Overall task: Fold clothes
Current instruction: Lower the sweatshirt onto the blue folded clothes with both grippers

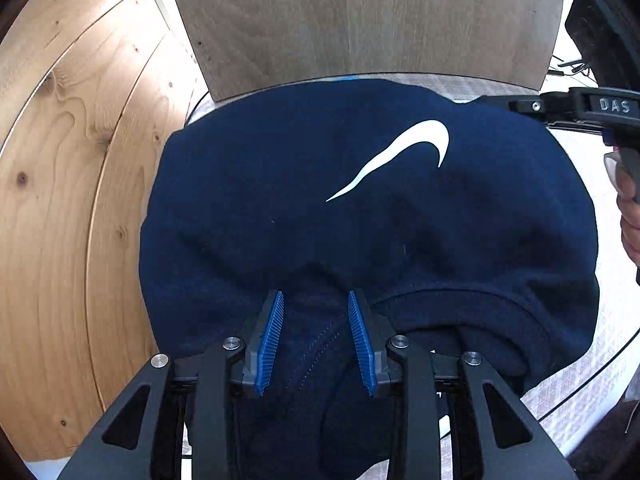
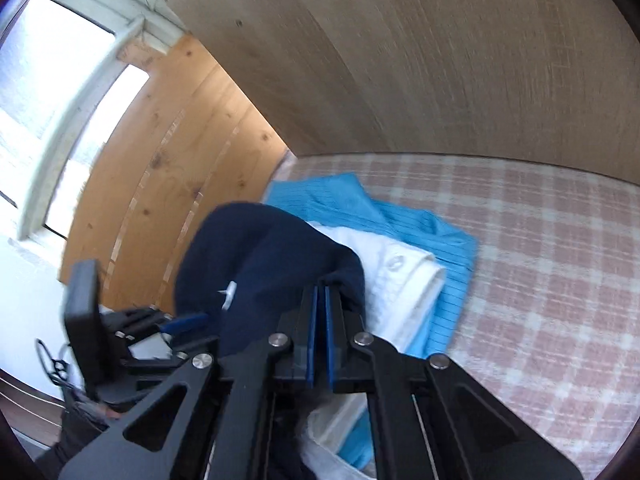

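A navy sweatshirt (image 1: 360, 220) with a white swoosh logo fills the left wrist view, lying bunched on the checked bedcover (image 1: 576, 384). My left gripper (image 1: 318, 340) points down at its near edge. The blue pads stand apart with a fold of navy cloth between them, and they do not visibly pinch it. My right gripper (image 1: 516, 106) reaches in from the right at the sweatshirt's far corner. In the right wrist view that gripper (image 2: 320, 296) has its pads together on an edge of the sweatshirt (image 2: 260, 256). The left gripper (image 2: 180, 326) shows behind the cloth.
A folded white shirt (image 2: 400, 276) lies on a folded light blue garment (image 2: 440, 232), partly under the sweatshirt, on the checked bedcover (image 2: 540, 260). A grey-brown headboard panel (image 2: 400, 60) stands behind. Pine planks (image 1: 60, 220) run along the left. A hand (image 1: 630, 216) holds the right gripper.
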A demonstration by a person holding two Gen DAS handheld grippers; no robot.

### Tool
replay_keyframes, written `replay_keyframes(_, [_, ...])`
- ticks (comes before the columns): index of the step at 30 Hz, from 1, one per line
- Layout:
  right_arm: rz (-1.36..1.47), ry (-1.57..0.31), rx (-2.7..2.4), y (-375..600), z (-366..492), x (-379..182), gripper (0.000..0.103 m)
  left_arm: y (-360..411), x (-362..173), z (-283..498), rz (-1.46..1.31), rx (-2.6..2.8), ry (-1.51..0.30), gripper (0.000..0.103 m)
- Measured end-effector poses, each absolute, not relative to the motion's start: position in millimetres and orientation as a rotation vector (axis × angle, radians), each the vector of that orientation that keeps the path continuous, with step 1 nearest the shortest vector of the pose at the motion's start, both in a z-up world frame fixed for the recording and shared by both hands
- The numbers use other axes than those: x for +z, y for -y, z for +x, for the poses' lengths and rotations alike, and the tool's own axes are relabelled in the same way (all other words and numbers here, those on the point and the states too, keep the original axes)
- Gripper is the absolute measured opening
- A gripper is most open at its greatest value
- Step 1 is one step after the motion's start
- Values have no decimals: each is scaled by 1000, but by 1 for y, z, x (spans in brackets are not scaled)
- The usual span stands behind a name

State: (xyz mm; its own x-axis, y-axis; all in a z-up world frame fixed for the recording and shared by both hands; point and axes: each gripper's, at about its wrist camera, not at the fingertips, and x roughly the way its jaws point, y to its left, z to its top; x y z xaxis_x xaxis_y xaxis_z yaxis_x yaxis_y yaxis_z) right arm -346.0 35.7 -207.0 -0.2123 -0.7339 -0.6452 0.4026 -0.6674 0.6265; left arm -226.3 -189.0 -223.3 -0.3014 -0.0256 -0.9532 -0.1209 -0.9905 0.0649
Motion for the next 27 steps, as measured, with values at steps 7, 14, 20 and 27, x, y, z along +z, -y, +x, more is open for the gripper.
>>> replay_keyframes(7, [1117,124,-2166,-29,-355,-170,4,192,-228,-230,-1811,2477,-189,33])
replay_keyframes(14, [1258,261,-2247,-62,-370,-178,15,214,-194,-224,-1721,2563,-60,33])
replay_keyframes(20, [1163,295,-2029,-18,-347,-171,37,240,-170,-273,-1620,2708,114,33])
replay_keyframes(27, [1256,24,-2000,35,-311,-220,37,235,-227,-343,-1776,2708,-1,36])
